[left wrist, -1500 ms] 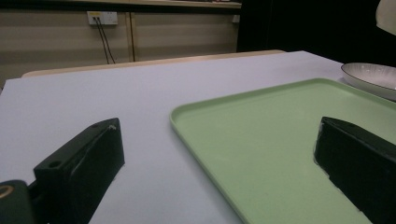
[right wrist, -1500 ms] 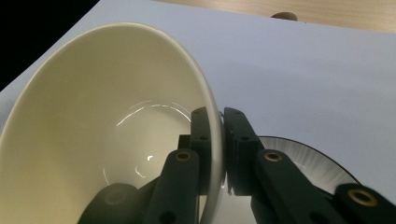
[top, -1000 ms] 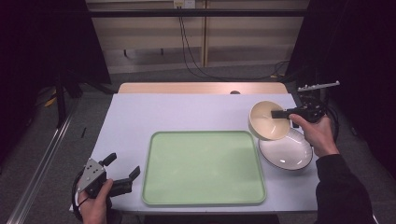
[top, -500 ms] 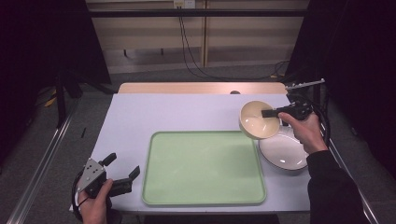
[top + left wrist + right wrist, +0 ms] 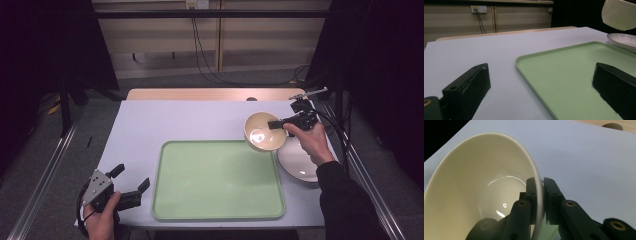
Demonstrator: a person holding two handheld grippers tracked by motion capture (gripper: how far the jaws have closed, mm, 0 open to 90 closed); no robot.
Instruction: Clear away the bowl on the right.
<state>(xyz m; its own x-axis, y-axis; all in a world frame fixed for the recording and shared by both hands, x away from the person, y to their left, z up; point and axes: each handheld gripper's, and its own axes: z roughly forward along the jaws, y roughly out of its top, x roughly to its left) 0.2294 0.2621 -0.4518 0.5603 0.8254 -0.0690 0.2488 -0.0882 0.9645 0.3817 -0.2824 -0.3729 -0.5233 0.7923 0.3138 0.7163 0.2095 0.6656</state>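
Observation:
A cream bowl (image 5: 263, 131) hangs in the air over the far right corner of the green tray (image 5: 218, 180), held by its rim. My right gripper (image 5: 276, 123) is shut on that rim; in the right gripper view the bowl (image 5: 479, 195) tilts with its wall pinched at my right gripper (image 5: 541, 195). A white plate (image 5: 299, 161) lies on the table right of the tray, below the bowl. My left gripper (image 5: 133, 182) rests at the table's front left corner, open and empty. In the left gripper view the bowl (image 5: 619, 13) floats above the plate (image 5: 622, 41).
The pale table (image 5: 175, 120) is bare on its left and far sides. A wooden strip (image 5: 210, 94) runs along its far edge. Cables hang down the back wall. A metal rail (image 5: 40, 180) runs along the floor on the left.
My right gripper has carried the bowl left and a little down, off the plate and toward the tray's far right corner. The left gripper has stayed where it was.

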